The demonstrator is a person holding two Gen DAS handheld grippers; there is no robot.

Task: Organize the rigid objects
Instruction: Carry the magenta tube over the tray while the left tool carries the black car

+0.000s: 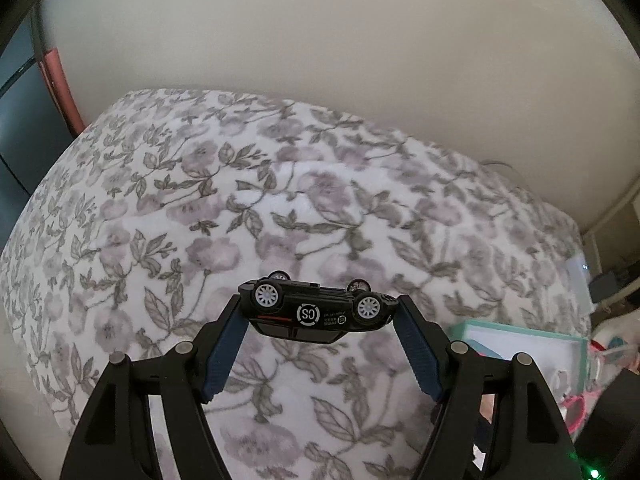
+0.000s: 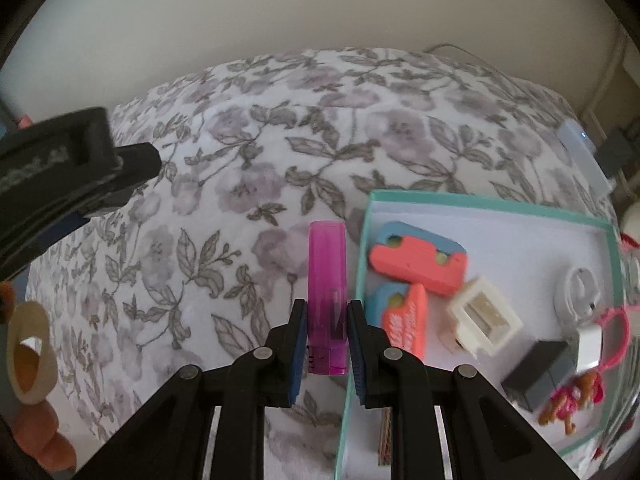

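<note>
My left gripper point(image 1: 319, 305) is shut on a black toy car point(image 1: 316, 314). The car hangs upside down above the flowered blanket point(image 1: 200, 208), its pale wheels up, pinched nose and tail between the blue pads. My right gripper point(image 2: 327, 307) is shut on a translucent magenta lighter point(image 2: 326, 264), which points away from me. It hovers just left of a teal-rimmed white box point(image 2: 480, 200). The same box point(image 1: 520, 330) shows at the lower right of the left wrist view.
The box holds two coral-and-blue pieces point(image 2: 420, 264), a cream block point(image 2: 484, 316), a black block point(image 2: 536, 376) and a small doll charm point(image 2: 568, 400). A beige tape roll point(image 2: 28, 356) and orange shapes point(image 2: 44, 436) lie at left. The left tool's black housing point(image 2: 60, 168) juts in.
</note>
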